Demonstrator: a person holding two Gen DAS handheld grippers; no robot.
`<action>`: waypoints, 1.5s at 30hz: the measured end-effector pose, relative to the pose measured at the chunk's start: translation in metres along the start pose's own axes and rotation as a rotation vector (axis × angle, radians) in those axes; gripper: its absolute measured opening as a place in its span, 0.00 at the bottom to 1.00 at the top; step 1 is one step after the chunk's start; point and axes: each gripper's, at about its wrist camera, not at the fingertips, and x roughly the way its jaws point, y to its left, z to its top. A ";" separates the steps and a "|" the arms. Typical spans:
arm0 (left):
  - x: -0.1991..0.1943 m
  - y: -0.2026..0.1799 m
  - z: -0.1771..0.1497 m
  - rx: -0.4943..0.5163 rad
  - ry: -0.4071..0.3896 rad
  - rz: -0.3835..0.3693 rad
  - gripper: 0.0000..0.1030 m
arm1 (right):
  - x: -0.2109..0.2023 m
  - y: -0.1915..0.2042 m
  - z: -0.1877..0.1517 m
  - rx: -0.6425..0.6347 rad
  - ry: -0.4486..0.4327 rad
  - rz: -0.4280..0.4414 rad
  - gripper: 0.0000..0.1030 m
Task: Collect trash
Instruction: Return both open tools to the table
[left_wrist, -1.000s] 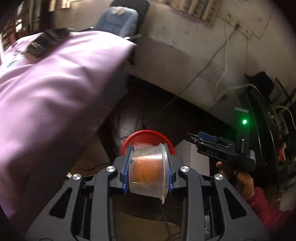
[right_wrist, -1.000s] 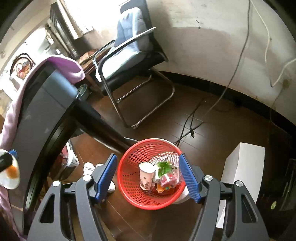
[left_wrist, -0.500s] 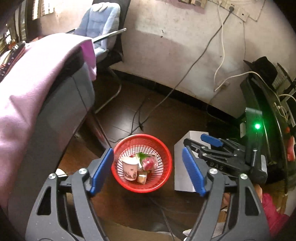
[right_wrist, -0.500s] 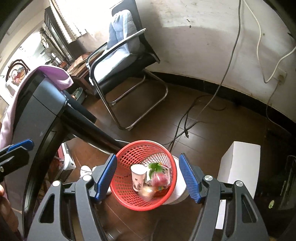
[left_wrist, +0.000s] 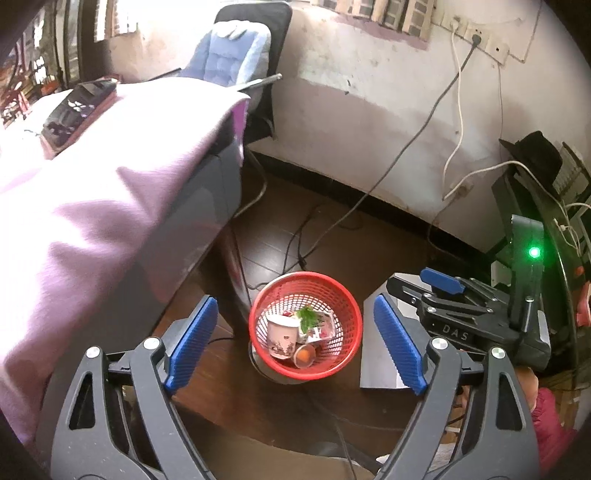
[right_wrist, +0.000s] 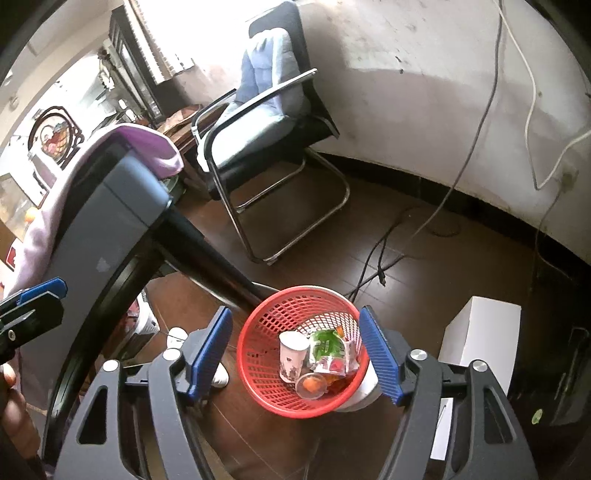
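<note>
Lying tilted in red basket: clear cup, mouth up.

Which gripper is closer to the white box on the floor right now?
Right. The right gripper hangs on the box's side of the basket; the left gripper is on the far side, by the purple cloth.

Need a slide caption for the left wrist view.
Open left gripper above red basket holding clear cup.
</note>
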 end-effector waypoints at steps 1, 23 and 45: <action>-0.004 0.001 -0.001 -0.004 -0.009 0.004 0.82 | -0.002 0.003 0.000 -0.007 0.000 -0.001 0.72; -0.109 0.069 -0.040 -0.151 -0.211 0.127 0.89 | -0.057 0.086 -0.006 -0.192 -0.056 0.014 0.82; -0.272 0.294 -0.157 -0.551 -0.227 0.592 0.93 | -0.095 0.251 -0.014 -0.479 -0.094 0.206 0.88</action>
